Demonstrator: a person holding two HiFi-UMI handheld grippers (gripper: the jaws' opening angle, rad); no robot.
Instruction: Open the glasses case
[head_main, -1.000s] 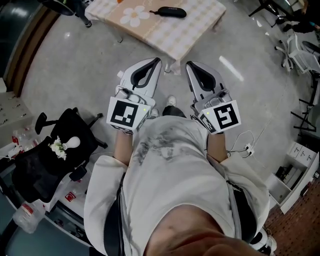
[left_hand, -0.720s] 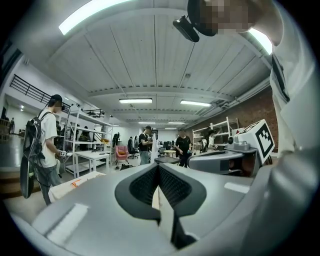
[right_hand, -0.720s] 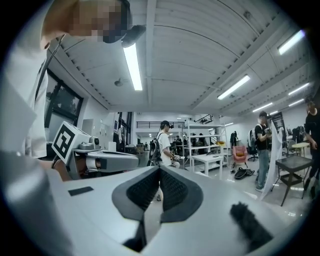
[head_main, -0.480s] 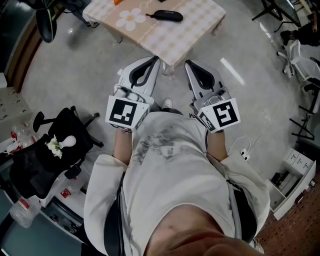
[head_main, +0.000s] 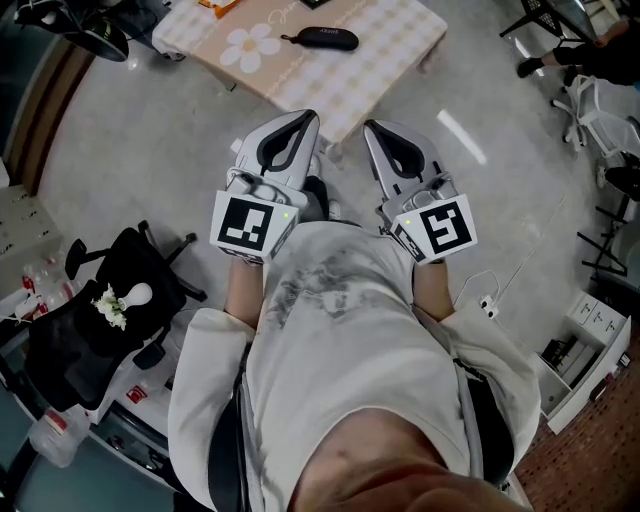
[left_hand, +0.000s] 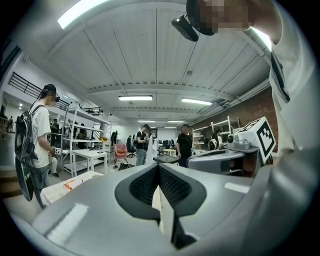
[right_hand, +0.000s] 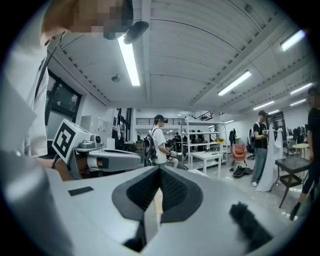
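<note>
The black glasses case (head_main: 322, 38) lies closed on a low table (head_main: 380, 60) with a checked cloth and a daisy print, at the top of the head view. My left gripper (head_main: 307, 119) and right gripper (head_main: 371, 127) are held side by side in front of the person's chest, pointing level toward the table's near corner and short of it. Both are shut with nothing between the pads. In the left gripper view the jaws (left_hand: 159, 168) meet at the tip, and so do those in the right gripper view (right_hand: 160, 172). Neither gripper view shows the case.
A black office chair (head_main: 95, 310) with a white object on it stands at the left. A white shelf unit (head_main: 590, 345) and a floor cable with a socket strip (head_main: 490, 300) are at the right. Several people (right_hand: 159, 140) and shelving racks (left_hand: 82, 145) stand across the room.
The table and case have slid down and left in the head view as the person walks toward them. Both grippers stay shut and keep their place before the chest.
</note>
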